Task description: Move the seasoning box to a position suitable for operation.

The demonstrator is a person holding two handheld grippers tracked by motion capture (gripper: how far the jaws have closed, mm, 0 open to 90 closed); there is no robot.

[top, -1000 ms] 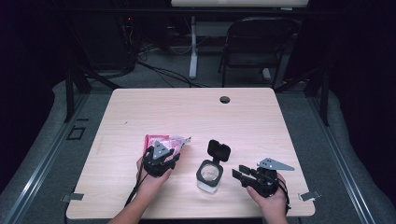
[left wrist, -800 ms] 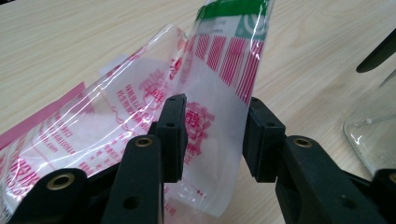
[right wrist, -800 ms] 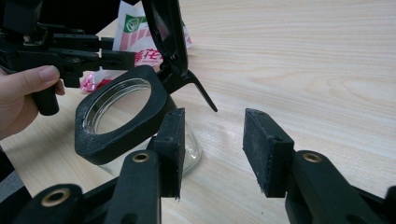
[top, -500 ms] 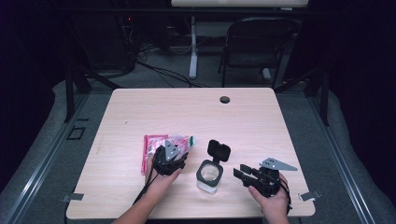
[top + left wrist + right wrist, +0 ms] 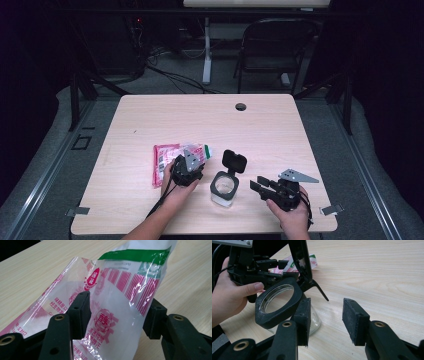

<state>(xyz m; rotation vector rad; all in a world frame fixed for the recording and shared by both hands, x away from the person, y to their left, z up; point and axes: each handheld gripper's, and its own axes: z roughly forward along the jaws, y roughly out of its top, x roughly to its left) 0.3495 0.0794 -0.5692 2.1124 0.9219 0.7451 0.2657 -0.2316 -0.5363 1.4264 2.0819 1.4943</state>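
The left tool (image 5: 192, 162) sits over the plastic bag (image 5: 125, 302) with its jaws spread wide, one on each side of the crinkled film; in the left gripper view the bag rises between the two black pads, and I cannot tell whether either pad touches it. The bag is clear, printed with pink stripes and lettering and a green band near its upper end. In the high view it lies on the counter (image 5: 280, 125) at about seven o'clock from the counter's middle, its pink end (image 5: 162, 162) stretching out toward nine o'clock from the tool.

Just beside the bag, at three o'clock from it, stands a glass jar (image 5: 223, 188) with a black collar around its mouth and a black lid (image 5: 234, 161) flipped up at its twelve o'clock side. The jar's mouth is uncovered.

The right tool (image 5: 260, 186) is released too, jaws parted and holding nothing. It hovers at three o'clock of the jar, near it, pointing toward it; in the right gripper view the jar (image 5: 279, 305) shows past the left-hand jaw, not between the two.

A small dark hole (image 5: 241, 106) marks the counter's far edge at twelve o'clock.
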